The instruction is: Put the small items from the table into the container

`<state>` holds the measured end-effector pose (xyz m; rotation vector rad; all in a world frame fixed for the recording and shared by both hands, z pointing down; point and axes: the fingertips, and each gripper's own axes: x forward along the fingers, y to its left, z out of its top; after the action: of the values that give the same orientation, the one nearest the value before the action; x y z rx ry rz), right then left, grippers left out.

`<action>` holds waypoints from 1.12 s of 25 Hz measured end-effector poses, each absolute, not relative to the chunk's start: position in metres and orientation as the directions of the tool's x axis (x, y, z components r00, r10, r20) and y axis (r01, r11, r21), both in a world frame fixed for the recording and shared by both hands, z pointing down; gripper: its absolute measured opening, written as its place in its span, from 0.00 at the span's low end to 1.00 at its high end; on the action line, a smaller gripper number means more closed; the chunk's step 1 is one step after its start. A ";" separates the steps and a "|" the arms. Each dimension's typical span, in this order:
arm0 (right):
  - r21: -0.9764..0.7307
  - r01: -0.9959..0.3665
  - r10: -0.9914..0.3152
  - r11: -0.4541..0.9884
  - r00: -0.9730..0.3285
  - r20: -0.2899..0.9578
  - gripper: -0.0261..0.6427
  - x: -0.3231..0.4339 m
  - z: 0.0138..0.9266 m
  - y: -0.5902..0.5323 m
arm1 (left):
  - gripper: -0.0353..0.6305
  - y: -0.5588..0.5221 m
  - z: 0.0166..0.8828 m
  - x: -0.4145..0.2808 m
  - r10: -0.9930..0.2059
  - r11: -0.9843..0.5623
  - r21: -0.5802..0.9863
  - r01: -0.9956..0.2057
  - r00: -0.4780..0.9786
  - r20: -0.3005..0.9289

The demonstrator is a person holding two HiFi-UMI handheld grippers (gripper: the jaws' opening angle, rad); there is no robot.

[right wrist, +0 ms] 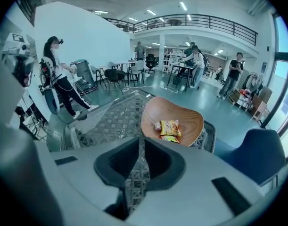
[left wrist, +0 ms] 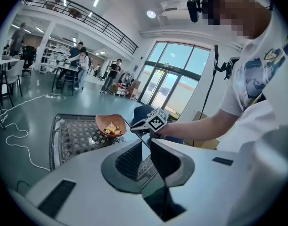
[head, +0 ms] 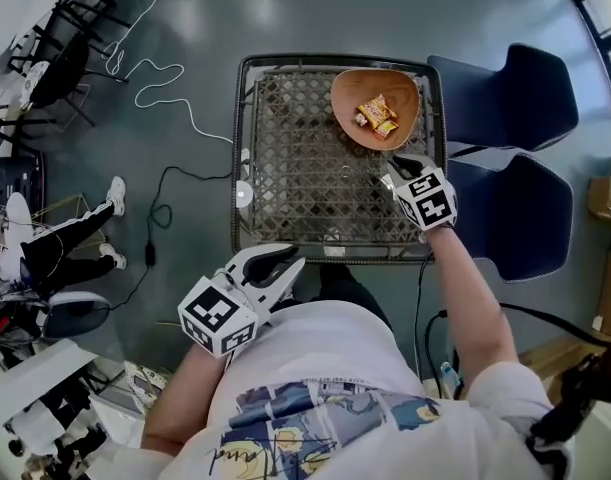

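A wooden bowl stands at the table's far right corner with several small snack packets in it. My right gripper hangs just short of the bowl's near rim; its jaws are drawn together to a thin slit with nothing between them. The right gripper view looks past those jaws down at the bowl and packets. My left gripper is held back by my body, off the table's near edge, narrowly open and empty. Its own view shows the bowl and the right gripper.
The table has a dark metal mesh top with a raised rim. A small white round thing lies near its left edge. Two dark blue chairs stand at the right. A white cable trails on the floor; people stand beyond.
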<state>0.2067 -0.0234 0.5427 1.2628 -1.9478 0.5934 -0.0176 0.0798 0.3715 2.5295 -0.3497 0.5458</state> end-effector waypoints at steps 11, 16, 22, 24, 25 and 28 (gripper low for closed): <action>-0.046 -0.911 -0.623 0.411 -0.317 0.715 0.05 0.069 0.472 0.077 | 0.07 0.117 0.350 -0.093 -0.073 -0.865 0.434 -0.252 0.919 0.387; -0.071 -0.924 -0.671 0.375 -0.324 0.667 0.05 0.026 0.449 0.119 | 0.07 0.139 0.350 -0.119 -0.044 -0.880 0.426 -0.212 0.927 0.371; -0.075 -0.933 -0.701 0.352 -0.316 0.639 0.05 -0.015 0.431 0.165 | 0.07 0.163 0.349 -0.142 0.008 -0.898 0.412 -0.156 0.929 0.370; -0.081 -0.935 -0.707 0.345 -0.316 0.633 0.05 -0.025 0.428 0.176 | 0.07 0.169 0.348 -0.144 0.025 -0.905 0.404 -0.136 0.928 0.371; -0.083 -0.936 -0.710 0.343 -0.316 0.630 0.05 -0.028 0.427 0.180 | 0.07 0.172 0.347 -0.145 0.032 -0.908 0.400 -0.128 0.928 0.371; -0.082 -0.935 -0.717 0.346 -0.320 0.620 0.05 -0.039 0.421 0.189 | 0.07 0.178 0.344 -0.148 0.043 -0.912 0.393 -0.114 0.929 0.368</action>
<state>-0.0392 0.1886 0.4207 1.4394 -2.1316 0.5993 -0.1479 0.1779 0.3441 2.6704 -0.0509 0.5231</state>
